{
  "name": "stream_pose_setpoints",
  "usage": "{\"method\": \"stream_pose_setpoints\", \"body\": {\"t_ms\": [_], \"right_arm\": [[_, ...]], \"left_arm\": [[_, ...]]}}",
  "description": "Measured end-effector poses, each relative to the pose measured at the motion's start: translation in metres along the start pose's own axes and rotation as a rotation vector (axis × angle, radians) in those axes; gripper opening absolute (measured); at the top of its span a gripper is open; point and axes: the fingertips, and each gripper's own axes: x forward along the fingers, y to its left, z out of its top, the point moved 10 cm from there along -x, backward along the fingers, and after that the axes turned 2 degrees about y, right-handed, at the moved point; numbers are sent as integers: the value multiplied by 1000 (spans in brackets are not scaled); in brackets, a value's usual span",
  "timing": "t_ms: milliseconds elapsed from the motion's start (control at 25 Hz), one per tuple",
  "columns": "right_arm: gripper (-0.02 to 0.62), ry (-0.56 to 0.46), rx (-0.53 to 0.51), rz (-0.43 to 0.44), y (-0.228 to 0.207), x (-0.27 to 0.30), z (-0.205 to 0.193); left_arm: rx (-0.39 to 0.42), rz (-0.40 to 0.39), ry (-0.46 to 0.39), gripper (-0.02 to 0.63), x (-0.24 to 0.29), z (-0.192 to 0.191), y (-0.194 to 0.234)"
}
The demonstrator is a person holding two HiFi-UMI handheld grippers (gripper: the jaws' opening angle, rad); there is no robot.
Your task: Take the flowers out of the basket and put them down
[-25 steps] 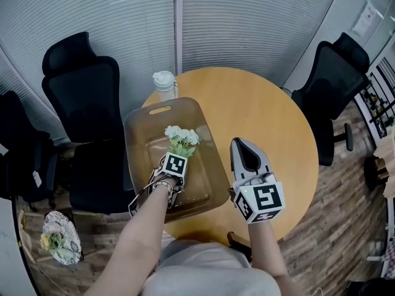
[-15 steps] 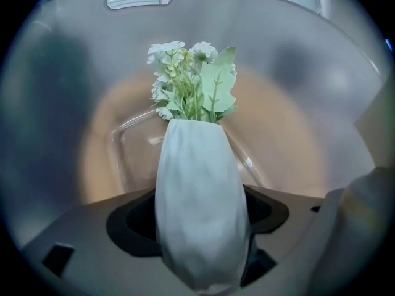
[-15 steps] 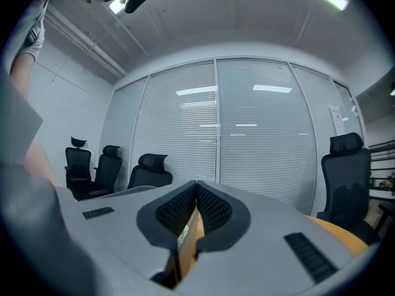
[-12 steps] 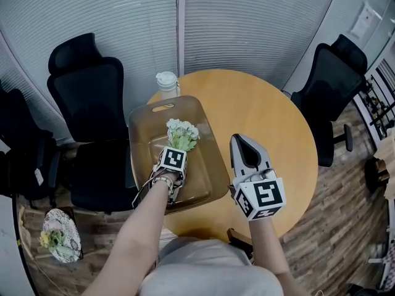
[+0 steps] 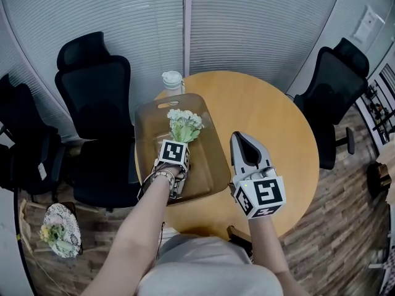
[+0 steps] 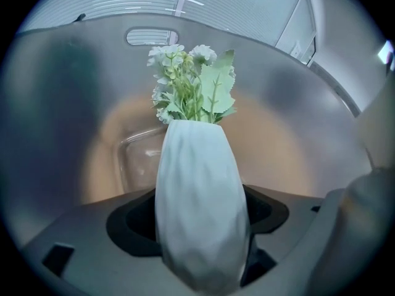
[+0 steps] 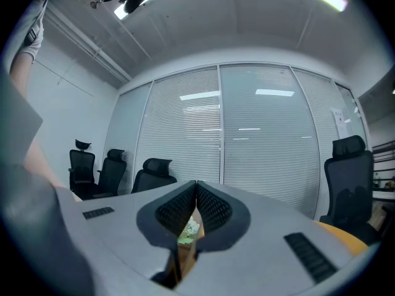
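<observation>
Our left claw (image 6: 197,222) grasps the flower vase (image 6: 199,184); if it tilts, it may clip the basket (image 5: 148,128) wall. Our right claw (image 7: 196,195) is clenched, empty.

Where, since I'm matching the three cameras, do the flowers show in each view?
Head view: flowers left of centre, over the brown basket.
Left gripper view: upper centre, rising from the white vase clamped in the left gripper.
Right gripper view: only a green-white scrap in the gap below the shut right gripper, probably them.
Shared landmark: the slatted blinds, behind everything in all three views.
</observation>
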Motion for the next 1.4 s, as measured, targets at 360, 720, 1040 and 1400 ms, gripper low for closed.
{"method": "stream_pose_setpoints", "body": {"t_ms": [360, 720, 1040, 1400], "right_arm": [[25, -29, 9, -13, -2, -18, 4], [25, -48, 5, -10, -1, -29, 11], [25, -55, -6, 6, 1, -40, 14], [25, -69, -20, 10, 5, -46, 18]], "left_arm": [[29, -14, -134, 383, -34, 7, -4], [80, -51, -258, 383, -58, 12, -15], [145, -45, -387, 384, -87, 21, -35], [222, -38, -555, 384, -118, 24, -61]]}}
